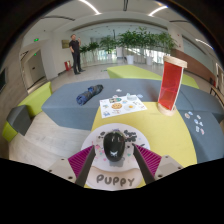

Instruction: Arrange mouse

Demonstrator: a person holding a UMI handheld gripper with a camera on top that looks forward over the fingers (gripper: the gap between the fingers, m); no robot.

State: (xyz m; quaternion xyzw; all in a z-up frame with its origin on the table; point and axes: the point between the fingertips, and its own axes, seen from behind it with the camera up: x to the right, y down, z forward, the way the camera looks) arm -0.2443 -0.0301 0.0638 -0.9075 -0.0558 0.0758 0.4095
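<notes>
A black computer mouse (113,144) rests on a round white mouse mat (114,178) printed with the word PUPPY. The mat lies on a yellow and grey table (170,135). My gripper (114,152) is open. Its magenta-padded fingers (82,160) stand at either side of the mouse, with a gap showing on each side. The mouse stands between them, resting on the mat.
A tall red and white carton (171,83) stands beyond to the right. A white sheet with small pictures (122,105) lies ahead mid-table, and a dark blue object (89,95) to its left. A person (75,53) stands far back near potted plants (140,42).
</notes>
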